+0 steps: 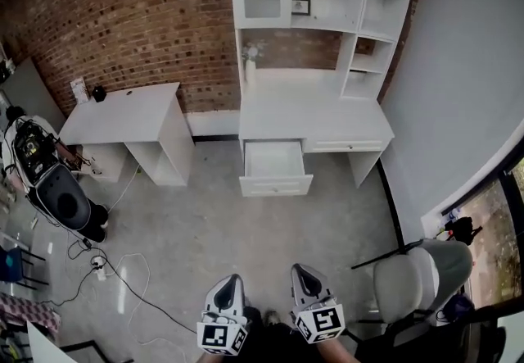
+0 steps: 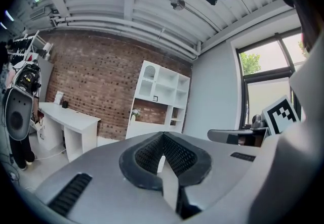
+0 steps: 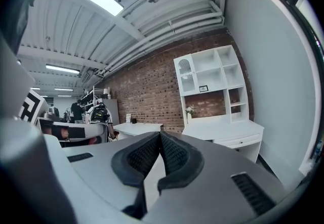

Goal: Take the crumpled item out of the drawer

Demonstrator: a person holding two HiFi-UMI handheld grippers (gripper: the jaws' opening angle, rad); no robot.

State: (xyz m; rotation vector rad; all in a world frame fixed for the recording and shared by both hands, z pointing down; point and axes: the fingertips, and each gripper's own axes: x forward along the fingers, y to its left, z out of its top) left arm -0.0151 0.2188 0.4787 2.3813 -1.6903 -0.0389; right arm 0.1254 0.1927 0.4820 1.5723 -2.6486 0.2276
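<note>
The white drawer stands pulled out from the white desk with a hutch across the room. Its inside looks plain white from here, and I cannot make out a crumpled item in it. Both grippers are held low near the person's body, far from the drawer. My left gripper points toward the desk with its jaws pressed together and nothing between them. My right gripper sits beside it, likewise shut and empty.
A second white desk stands at the left against the brick wall. A grey office chair is close on the right. Cables and a power strip lie on the floor at left, near black equipment.
</note>
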